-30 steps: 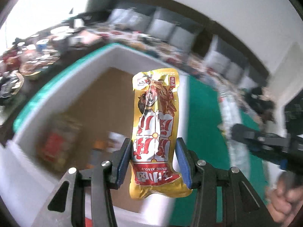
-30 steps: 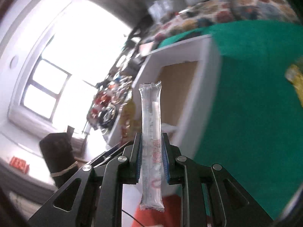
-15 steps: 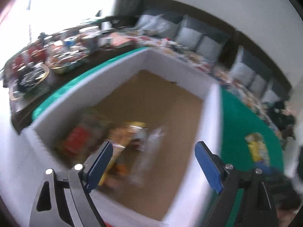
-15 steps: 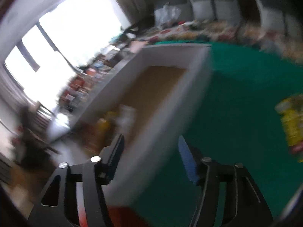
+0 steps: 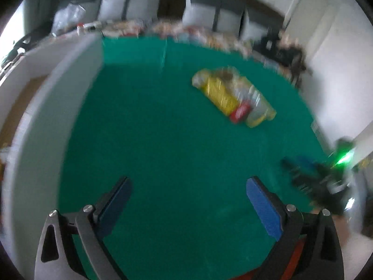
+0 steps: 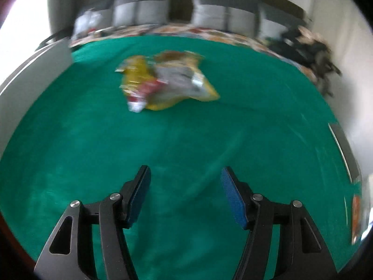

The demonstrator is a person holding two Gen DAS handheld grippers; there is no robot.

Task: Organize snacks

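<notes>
A small heap of snack packets (image 5: 233,95), yellow, red and clear, lies on the green cloth (image 5: 163,151). The same snack heap (image 6: 165,81) shows ahead in the right wrist view, blurred. My left gripper (image 5: 187,193) hangs over bare cloth well short of the heap, its jaws wide and still opening, nothing between them. My right gripper (image 6: 185,186) is open over the cloth (image 6: 116,158) too, empty, with the heap beyond its tips. The white box (image 5: 46,107) stands at the left edge; its brown floor barely shows. The other gripper (image 5: 326,179) appears blurred at the right.
A sofa with grey cushions (image 6: 209,16) and a patterned cover runs behind the cloth. Dark clutter (image 6: 310,49) sits at the back right. The box wall (image 6: 35,63) borders the cloth on the left. A white wall (image 5: 338,70) rises on the right.
Both grippers let go of their packets over the white box and opened. They then swung right and down to the green cloth, facing the snack heap.
</notes>
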